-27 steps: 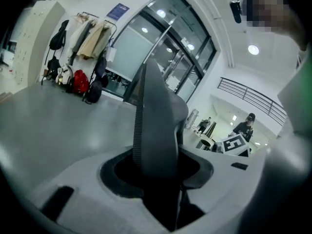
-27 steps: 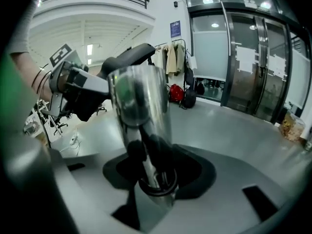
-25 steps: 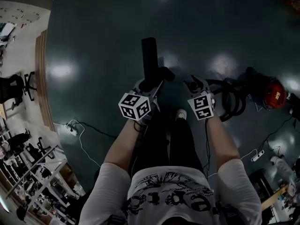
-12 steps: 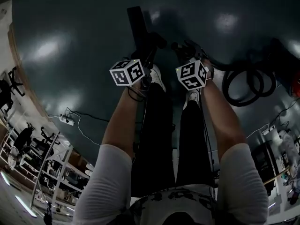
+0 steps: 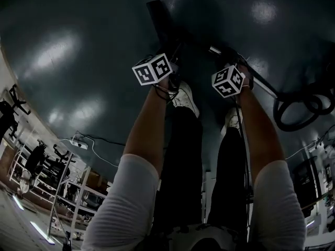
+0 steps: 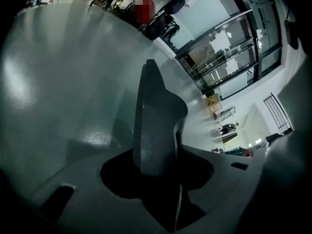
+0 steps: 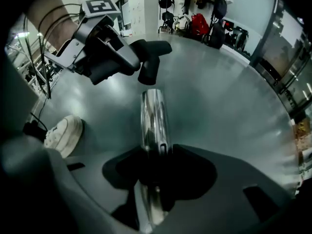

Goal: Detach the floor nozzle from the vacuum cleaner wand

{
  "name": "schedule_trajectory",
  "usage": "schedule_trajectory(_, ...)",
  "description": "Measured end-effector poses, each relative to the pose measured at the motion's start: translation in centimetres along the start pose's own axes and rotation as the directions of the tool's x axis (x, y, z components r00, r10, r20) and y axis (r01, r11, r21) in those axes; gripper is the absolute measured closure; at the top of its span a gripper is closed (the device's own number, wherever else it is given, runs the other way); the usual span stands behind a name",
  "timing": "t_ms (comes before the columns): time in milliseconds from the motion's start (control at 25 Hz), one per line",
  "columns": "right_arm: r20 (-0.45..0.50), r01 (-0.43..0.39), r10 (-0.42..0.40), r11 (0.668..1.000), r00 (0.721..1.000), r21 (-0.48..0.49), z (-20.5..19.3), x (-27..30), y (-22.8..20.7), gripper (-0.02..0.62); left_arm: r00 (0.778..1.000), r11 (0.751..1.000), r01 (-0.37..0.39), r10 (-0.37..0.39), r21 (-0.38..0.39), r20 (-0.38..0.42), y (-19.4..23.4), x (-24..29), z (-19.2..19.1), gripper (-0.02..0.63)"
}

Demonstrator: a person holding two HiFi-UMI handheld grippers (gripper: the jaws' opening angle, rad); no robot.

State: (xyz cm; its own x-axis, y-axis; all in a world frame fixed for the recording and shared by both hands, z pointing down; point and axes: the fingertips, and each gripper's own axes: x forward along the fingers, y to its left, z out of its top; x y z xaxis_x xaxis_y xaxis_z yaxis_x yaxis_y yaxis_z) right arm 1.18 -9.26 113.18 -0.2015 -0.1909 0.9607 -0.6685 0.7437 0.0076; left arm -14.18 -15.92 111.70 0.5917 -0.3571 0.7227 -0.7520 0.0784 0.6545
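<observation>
Dark green glossy floor (image 5: pixel 78 51) with ceiling-light glare, shelving racks (image 5: pixel 63 192) at the lower-left edge of the head view, power strip (image 5: pixel 78 141) with its cable near them. Glass partitions (image 6: pixel 229 38) at the back in the left gripper view; bags and coats (image 7: pixel 195 13) by the far wall in the right gripper view. The person bends steeply over, both arms reach down, and two white shoes (image 5: pixel 186 99) stand on the floor just behind the grippers. Left gripper (image 6: pixel 156 172): jaws at a narrow gap, clamped on the black floor nozzle (image 6: pixel 156 126), whose ribbed edge runs up from between them; nothing else in the grip. Right gripper (image 7: pixel 153 167): jaws set somewhat wider, closed round the chrome wand (image 7: pixel 153 118), which passes straight through the gap. In the right gripper view the wand's open end sits just below the nozzle's black neck (image 7: pixel 148 65); they look apart there, but whether they touch is not certain. The nozzle lies low by the floor ahead of the left shoe. The wand slants away to the right towards the coiled black hose (image 5: pixel 306 106), which lies on the floor at the right edge of the head view.
</observation>
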Motion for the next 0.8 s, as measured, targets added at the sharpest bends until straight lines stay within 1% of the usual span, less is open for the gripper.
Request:
schedule_trajectory(80,-0.002,-0.004,0.004,1.000,1.000,0.013,-0.5,1.6,1.0,0.430,1.000,1.000,-0.015,0.015,-0.002,-0.026,2.3,0.7,-0.9,0.434)
schedule_trajectory(200,0.037,-0.008,0.005,0.997,0.999,0.071,0.5,3.9,2.6,0.428,0.995,0.999,-0.046,0.048,0.015,-0.090,6.3,1.8,-3.0,0.434)
schedule_trajectory(240,0.052,0.000,-0.005,0.995,0.999,0.101,1.0,3.9,2.5,0.416,0.992,0.998,-0.059,0.062,0.030,-0.109,6.7,2.0,-3.6,0.411)
schedule_trajectory(280,0.065,0.014,-0.023,0.990,0.998,0.137,1.3,3.2,2.1,0.393,0.989,0.996,-0.073,0.079,0.054,-0.121,6.6,2.0,-4.1,0.292)
schedule_trajectory(320,0.075,0.030,-0.044,0.984,0.996,0.177,1.5,2.2,1.5,0.359,0.987,0.992,-0.091,0.101,0.088,-0.122,6.1,1.8,-4.3,0.132)
schedule_trajectory(360,0.080,0.042,-0.061,0.976,0.995,0.215,1.7,0.9,0.8,0.354,0.986,0.986,-0.110,0.125,0.124,-0.115,5.3,1.4,-4.3,0.054)
schedule_trajectory(440,0.085,0.046,-0.071,0.963,0.994,0.266,2.0,-2.1,-0.3,0.354,0.983,0.975,-0.132,0.152,0.176,-0.106,3.1,0.1,-3.9,0.054)
schedule_trajectory(520,0.082,0.054,-0.080,0.956,0.993,0.287,2.8,-5.5,-1.3,0.354,0.984,0.971,-0.132,0.153,0.197,-0.093,0.3,-1.8,-2.6,0.054)
schedule_trajectory(600,0.081,0.076,-0.105,0.947,0.991,0.311,4.1,-9.3,-2.5,0.354,0.989,0.965,-0.126,0.141,0.228,-0.052,-3.0,-4.4,-0.2,0.054)
schedule_trajectory(640,0.094,0.075,-0.113,0.940,0.989,0.332,5.1,-11.3,-3.1,0.356,0.991,0.960,-0.123,0.133,0.252,-0.023,-4.8,-5.9,1.3,0.054)
schedule_trajectory(680,0.124,0.056,-0.108,0.930,0.986,0.363,6.3,-13.5,-3.4,0.356,0.992,0.954,-0.122,0.124,0.275,0.013,-6.6,-7.7,2.8,0.054)
schedule_trajectory(760,0.202,-0.026,-0.071,0.898,0.977,0.440,8.4,-17.8,-3.9,0.356,0.991,0.945,-0.125,0.102,0.301,0.092,-10.6,-11.4,5.8,0.056)
schedule_trajectory(800,0.232,-0.059,-0.059,0.880,0.971,0.471,9.4,-20.1,-4.1,0.356,0.988,0.941,-0.128,0.093,0.313,0.126,-12.8,-13.4,7.2,0.067)
